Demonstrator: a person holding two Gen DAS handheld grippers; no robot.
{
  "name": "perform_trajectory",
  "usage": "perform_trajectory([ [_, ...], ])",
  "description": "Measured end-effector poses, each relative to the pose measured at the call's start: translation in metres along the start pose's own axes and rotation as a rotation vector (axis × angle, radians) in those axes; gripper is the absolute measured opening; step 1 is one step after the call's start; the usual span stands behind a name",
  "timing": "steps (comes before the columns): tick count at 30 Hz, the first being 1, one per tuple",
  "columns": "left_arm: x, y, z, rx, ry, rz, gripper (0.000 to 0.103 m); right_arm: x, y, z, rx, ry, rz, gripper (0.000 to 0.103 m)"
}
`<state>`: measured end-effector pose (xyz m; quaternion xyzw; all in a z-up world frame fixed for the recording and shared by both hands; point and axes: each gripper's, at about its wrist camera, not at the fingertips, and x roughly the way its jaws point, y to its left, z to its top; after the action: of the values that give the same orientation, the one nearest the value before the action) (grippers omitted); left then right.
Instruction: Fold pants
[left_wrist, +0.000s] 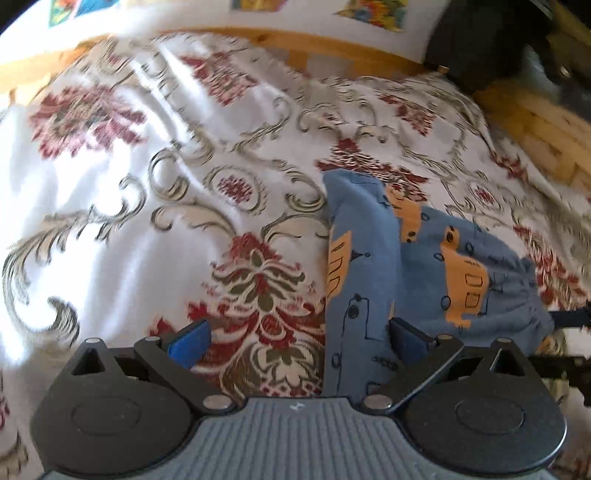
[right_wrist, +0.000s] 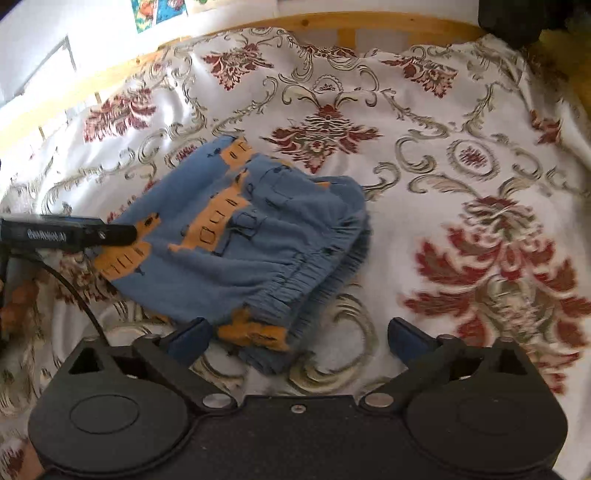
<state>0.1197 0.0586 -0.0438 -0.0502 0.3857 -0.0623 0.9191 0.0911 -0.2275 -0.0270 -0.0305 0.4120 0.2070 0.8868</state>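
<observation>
Hovering low over the bed, both claws spread wide and holding nothing. The pants (right_wrist: 236, 236), blue with orange vehicle prints, lie in a compact bundle on the floral bedspread (right_wrist: 443, 155), elastic waistband bunched along the near right edge in the right wrist view. They look already doubled over, so my read is we're late in the fold, but it's a loose one.

The left claw (left_wrist: 299, 341) has its right finger over the blue cloth and its left finger over bare bedspread, straddling the bundle's edge. The right claw (right_wrist: 299, 334) sits just short of the near corner, where an orange patch and a layer underneath peek out.

Now the risks. That near corner shows more than one layer, and a pinch there could catch only the top one, peeling the fold open instead of carrying it. The bedspread is soft and rumpled, so a claw closing low could gather it along with the pants and drag everything. The left wrist view is blurred, so I can't tell whether that finger touches the cloth; if it does, a sideways sweep would skew the stack. The ruffled waistband is bulky and could spring the fold back.
</observation>
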Motion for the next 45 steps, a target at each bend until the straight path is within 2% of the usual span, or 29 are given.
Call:
perform_trajectory([
  [3,-0.008,-0.001,-0.001,0.006,0.015,0.021,0.102,-0.005,-0.001,0.0,-0.066,0.039,-0.045,0.102],
  [6,-0.017,-0.004,-0.001,0.026,0.021,0.046,0.103,-0.009,-0.005,0.001,-0.076,0.047,-0.076,0.102],
  [11,-0.028,-0.006,0.003,0.009,0.032,0.07,0.103,-0.017,-0.013,0.006,-0.042,0.022,-0.069,0.102],
  [18,-0.034,-0.006,0.004,0.019,0.044,0.092,0.103,-0.019,-0.012,0.008,-0.063,0.027,-0.093,0.102],
  [25,-0.046,-0.01,0.006,0.085,0.058,0.138,0.103,-0.021,-0.019,0.008,-0.074,0.033,-0.126,0.102],
  [33,-0.062,-0.012,0.003,0.154,0.082,0.089,0.103,-0.021,-0.028,0.007,-0.089,0.047,-0.157,0.102],
  [35,-0.061,-0.014,0.005,0.145,0.076,0.061,0.103,-0.024,-0.03,0.007,-0.077,0.016,-0.157,0.102],
  [38,-0.058,-0.013,0.011,0.097,0.069,0.008,0.103,-0.035,-0.036,0.009,-0.008,-0.075,-0.114,0.102],
  [41,-0.051,-0.008,0.016,0.025,0.056,-0.044,0.103,-0.041,-0.046,0.012,0.086,-0.174,-0.015,0.102],
  [45,-0.031,0.0,0.02,-0.074,0.065,-0.124,0.103,-0.029,-0.056,0.016,0.192,-0.238,0.113,0.102],
])
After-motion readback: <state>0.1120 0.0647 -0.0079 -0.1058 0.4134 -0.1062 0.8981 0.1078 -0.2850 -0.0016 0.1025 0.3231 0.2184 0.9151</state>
